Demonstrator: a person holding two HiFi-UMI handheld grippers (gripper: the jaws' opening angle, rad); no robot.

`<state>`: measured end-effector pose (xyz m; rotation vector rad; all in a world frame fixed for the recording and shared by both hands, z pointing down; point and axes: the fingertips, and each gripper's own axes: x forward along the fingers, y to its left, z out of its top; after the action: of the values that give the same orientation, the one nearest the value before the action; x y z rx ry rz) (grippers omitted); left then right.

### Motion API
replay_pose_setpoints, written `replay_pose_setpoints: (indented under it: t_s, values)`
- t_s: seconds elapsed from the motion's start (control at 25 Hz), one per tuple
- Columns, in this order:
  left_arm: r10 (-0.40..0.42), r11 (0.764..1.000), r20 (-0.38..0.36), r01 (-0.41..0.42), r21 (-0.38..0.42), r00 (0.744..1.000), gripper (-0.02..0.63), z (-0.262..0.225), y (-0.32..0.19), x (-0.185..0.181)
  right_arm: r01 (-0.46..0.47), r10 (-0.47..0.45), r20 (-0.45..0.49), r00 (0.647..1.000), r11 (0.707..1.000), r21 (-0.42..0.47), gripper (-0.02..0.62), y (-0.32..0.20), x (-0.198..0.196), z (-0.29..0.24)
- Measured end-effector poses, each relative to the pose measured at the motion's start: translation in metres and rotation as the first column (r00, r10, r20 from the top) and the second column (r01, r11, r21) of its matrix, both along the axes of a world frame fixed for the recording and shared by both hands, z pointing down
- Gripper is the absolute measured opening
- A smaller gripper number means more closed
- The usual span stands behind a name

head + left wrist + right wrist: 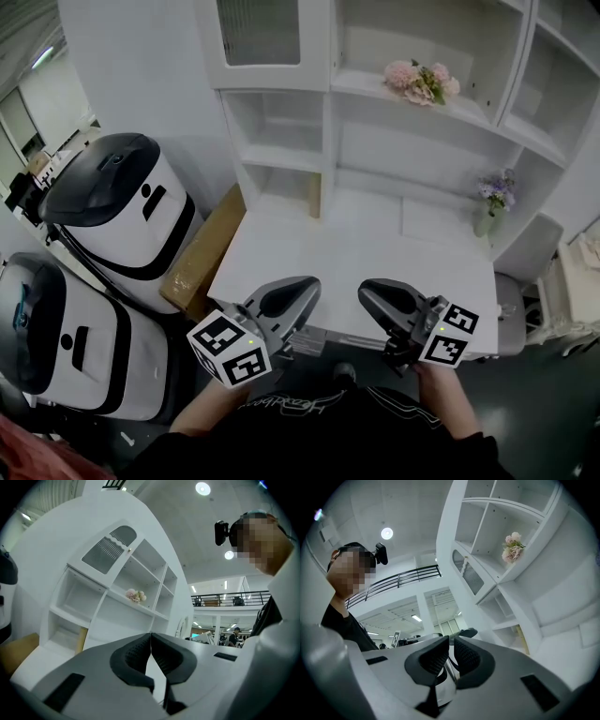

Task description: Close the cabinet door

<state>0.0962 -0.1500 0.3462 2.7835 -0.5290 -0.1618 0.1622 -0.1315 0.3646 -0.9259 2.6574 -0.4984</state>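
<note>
**Left gripper** (284, 300), hand-held, low in the head view. Its own view (151, 637) shows the jaws closed tip to tip with nothing between them. Its marker cube (228, 349) faces the camera.

**Right gripper** (384, 296), beside the left one and apart from it. In its own view (451, 642) the jaws stand a narrow gap apart and hold nothing. The left gripper shows through the gap. Its marker cube (450, 334) sits at the rear.

Both grippers hover at the near edge of the **desk** (375, 253), a white top with a white **shelf unit** (328, 141) rising from its back.

**Cabinet door** (258, 33), the task's thing: a white frame with a frosted pane at the upper left of the shelf unit, well apart from both grippers. It appears to lie flush with its frame, though the head view cuts off its top. It also shows in the left gripper view (108, 550) and the right gripper view (471, 576).

**Pink flowers** (420, 82) lie on the open shelf to the right of the door. **Purple flowers** (494, 199) stand in a small vase at the desk's far right corner.

**Cardboard box** (202, 251), leaning against the desk's left side.

**Two white machines** with dark tops (122, 202) (56, 328), on the floor left of the box.
</note>
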Motion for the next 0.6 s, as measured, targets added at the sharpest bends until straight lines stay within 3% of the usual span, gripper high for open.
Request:
replay_pose_setpoints:
  t_s: [0.36, 0.6]
  values:
    - [-0.031, 0.999, 0.069, 0.029, 0.036, 0.997, 0.023, 0.011, -0.007, 0.007, -0.065, 0.068, -0.098, 0.993, 0.997, 0.036, 0.060, -0.006, 0.002, 0.004]
    - [-0.032, 0.999, 0.074, 0.031, 0.015, 0.997, 0.023, 0.019, -0.015, 0.007, -0.092, 0.092, -0.100, 0.991, 0.996, 0.006, 0.060, -0.010, 0.007, 0.014]
